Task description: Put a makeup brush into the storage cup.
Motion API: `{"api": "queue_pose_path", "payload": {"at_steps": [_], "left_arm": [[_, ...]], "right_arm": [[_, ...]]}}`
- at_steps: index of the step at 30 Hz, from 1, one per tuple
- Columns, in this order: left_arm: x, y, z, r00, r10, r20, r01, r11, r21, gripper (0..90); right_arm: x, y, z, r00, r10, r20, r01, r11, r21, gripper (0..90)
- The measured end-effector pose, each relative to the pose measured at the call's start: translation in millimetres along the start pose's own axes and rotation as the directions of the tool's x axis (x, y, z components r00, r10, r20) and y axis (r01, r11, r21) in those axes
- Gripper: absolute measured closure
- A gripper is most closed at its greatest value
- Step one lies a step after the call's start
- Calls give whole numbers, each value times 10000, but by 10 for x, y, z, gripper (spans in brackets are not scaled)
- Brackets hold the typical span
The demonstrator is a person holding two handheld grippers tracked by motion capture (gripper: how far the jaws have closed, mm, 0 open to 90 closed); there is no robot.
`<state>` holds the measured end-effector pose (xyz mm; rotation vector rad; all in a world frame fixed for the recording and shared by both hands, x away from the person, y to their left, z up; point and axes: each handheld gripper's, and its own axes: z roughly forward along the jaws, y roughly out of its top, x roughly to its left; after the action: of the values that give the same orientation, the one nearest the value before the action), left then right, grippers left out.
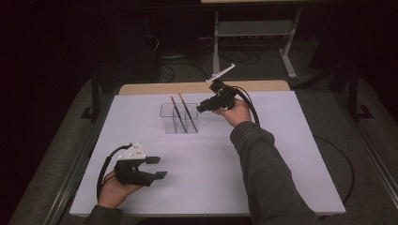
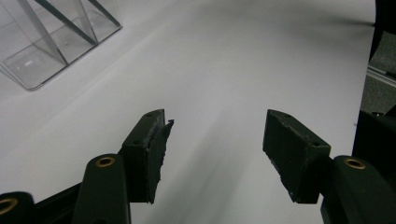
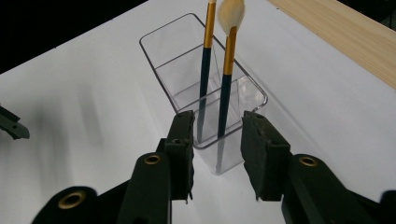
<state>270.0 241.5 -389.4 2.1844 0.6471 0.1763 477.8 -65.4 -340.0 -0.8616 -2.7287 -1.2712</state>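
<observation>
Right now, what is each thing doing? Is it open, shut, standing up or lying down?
Clear holder: upright on the table, open at the top.
Two brushes: standing tilted inside the holder, bristles up.
Left gripper: open, nothing between its jaws.
Right gripper: open, nothing gripped, near the holder.

The box (image 3: 205, 100) is showing clear, glossy plastic. The brushes (image 3: 226, 70) are carrying shiny gold metal collars, glossy dark handles and soft pale bristles. The surface (image 1: 197, 164) is looking matt white and smooth, with a bare wood edge (image 3: 341, 39). The jaws' black pads are looking matt and rough.
</observation>
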Motion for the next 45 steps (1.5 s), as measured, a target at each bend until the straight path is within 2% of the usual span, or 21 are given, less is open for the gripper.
{"api": "queue_pose_path", "payload": {"at_steps": [2,12,21,33,35,45], "left_arm": [[-2,1,3,9999,113,-9,-113,9999,45,390],[-4,2,9,9998,169,-42,-168,9997,178,370],[-9,1,25,10000,49,-53,-49,10000,24,356],[-5,9,32,9998,134,-112,-133,9998,143,333],[-7,10,36,9999,93,-102,-92,9998,154,328],[1,10,32,9999,42,-141,-41,9999,94,308]], "right_arm": [[2,-32,-33,10000,-20,93,20,10000,-33,601],[11,-206,-197,9995,266,146,-260,9988,-413,545],[-10,-339,-312,9990,330,285,-312,9977,-595,501],[4,-521,-463,9971,668,370,-632,9938,-911,448],[1,-550,-489,9971,569,503,-518,9939,-979,439],[7,-682,-586,9947,894,509,-829,9896,-1178,412]]}}
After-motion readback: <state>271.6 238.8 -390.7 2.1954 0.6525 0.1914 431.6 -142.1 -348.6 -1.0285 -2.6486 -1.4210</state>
